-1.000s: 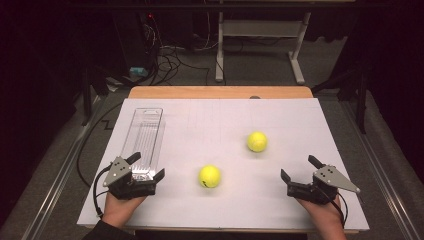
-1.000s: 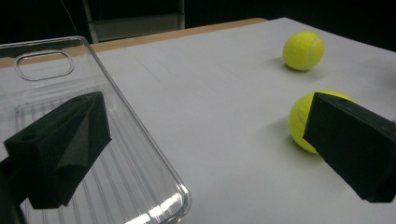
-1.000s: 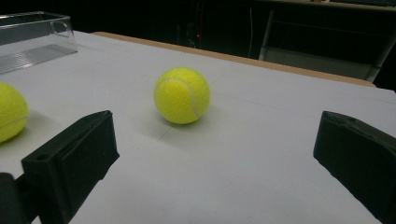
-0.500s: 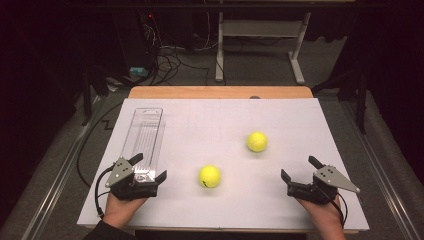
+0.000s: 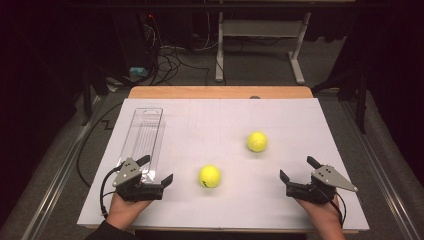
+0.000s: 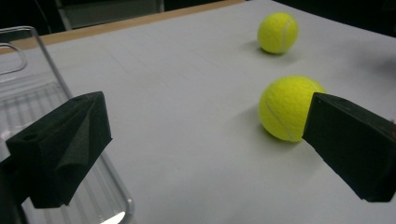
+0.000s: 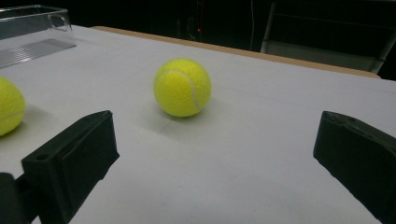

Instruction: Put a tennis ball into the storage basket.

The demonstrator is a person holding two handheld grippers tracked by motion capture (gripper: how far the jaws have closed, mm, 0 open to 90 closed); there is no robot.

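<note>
- The left claw point(image 5: 156, 169) rests low at the near left of the white-covered counter point(image 5: 300, 120), held in the person's left hand point(image 5: 125, 209); its jaws stand wide apart, released, with nothing between them.
- One jaw of the left claw lies over the near end of the clear plastic rectangular tray point(image 5: 144, 137); the other points toward the nearer ball.
- The tray lies lengthwise along the counter's left side, reaching away from the person.
- The nearer fuzzy yellow tennis ball point(image 5: 209, 176) sits on the counter, just to the right of the left claw and apart from it. In the left gripper view this ball point(image 6: 285, 107) shows partly behind the right-hand jaw.
- The farther yellow tennis ball point(image 5: 257, 141) lies toward the middle of the counter, well apart from the tray and near the first ball.
- The right claw point(image 5: 298, 169) rests at the near right, in the person's right hand point(image 5: 322, 216), jaws spread and holding nothing.
- In the right gripper view the farther ball point(image 7: 182, 87) lies ahead between the open jaws, untouched.
</note>
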